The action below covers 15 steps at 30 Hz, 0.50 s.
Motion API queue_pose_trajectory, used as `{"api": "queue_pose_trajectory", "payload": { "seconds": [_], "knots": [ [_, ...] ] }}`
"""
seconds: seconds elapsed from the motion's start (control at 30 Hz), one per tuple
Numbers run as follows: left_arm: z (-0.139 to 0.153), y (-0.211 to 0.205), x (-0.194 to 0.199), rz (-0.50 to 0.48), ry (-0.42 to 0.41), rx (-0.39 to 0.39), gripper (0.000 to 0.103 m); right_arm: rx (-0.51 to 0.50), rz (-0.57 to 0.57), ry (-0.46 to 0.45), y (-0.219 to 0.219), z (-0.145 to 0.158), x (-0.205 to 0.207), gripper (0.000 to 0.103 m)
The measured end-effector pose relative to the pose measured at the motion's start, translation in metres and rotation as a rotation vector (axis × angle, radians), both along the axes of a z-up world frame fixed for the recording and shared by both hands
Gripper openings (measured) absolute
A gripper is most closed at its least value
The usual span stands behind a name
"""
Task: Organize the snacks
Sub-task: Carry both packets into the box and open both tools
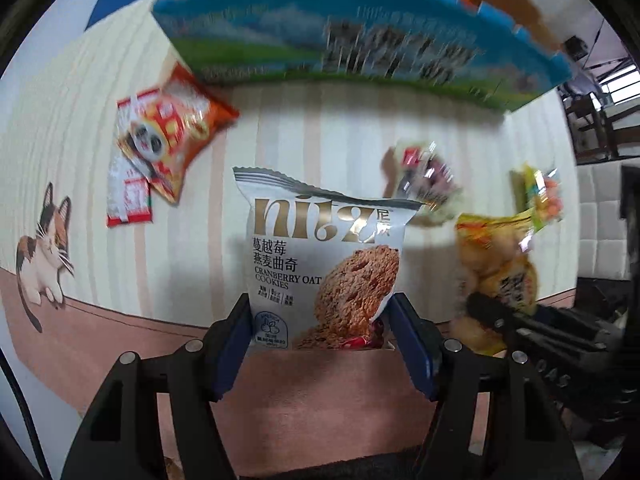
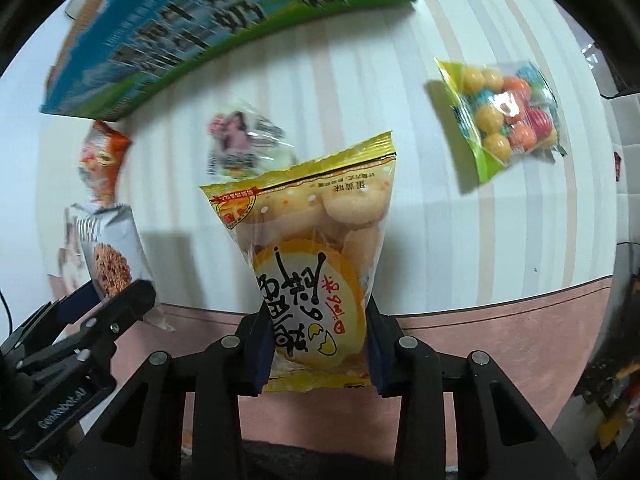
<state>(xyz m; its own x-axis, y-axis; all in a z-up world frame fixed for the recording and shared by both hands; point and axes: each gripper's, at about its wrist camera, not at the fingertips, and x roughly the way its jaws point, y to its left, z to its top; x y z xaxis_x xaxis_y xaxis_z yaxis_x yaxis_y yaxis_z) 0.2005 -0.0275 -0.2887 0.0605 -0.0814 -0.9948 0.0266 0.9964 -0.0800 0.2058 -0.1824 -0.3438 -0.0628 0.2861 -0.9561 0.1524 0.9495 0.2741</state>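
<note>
At the far side of the striped surface [image 1: 320,128] stood the blue carton [image 1: 360,40], seemingly the bin, with loose packets still lying near it. The left hand-held gripper [image 1: 320,328] was clamped on the cranberry oat cookie packet [image 1: 324,256], the right hand-held gripper [image 2: 318,344] on the yellow egg-cake bag [image 2: 308,264], both lifted clear. This looked like the carrying step; next each should travel over the carton and release.

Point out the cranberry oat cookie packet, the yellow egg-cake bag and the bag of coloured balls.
cranberry oat cookie packet [image 1: 320,256]: left wrist view, middle of its printed front.
yellow egg-cake bag [image 2: 308,264]: right wrist view, centre of the bag.
bag of coloured balls [image 2: 504,116]: right wrist view, on the balls.
</note>
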Motion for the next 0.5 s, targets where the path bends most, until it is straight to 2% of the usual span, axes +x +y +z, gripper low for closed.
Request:
{"api": "queue_pose_trajectory", "payload": {
  "seconds": [0.13,0.33,0.5],
  "knots": [
    [0.039,0.007,0.014,0.007,-0.051,-0.041,0.065,0.066,-0.01,-0.036,-0.002,0.023,0.011,0.039],
    [0.093,0.02,0.051,0.005,-0.131,-0.076,0.065,0.159,-0.043,-0.126,-0.015,0.079,0.041,0.039],
    [0.112,0.025,0.105,-0.007,-0.151,-0.056,0.066,0.211,-0.055,-0.21,-0.023,0.13,0.091,0.039]
  ]
}}
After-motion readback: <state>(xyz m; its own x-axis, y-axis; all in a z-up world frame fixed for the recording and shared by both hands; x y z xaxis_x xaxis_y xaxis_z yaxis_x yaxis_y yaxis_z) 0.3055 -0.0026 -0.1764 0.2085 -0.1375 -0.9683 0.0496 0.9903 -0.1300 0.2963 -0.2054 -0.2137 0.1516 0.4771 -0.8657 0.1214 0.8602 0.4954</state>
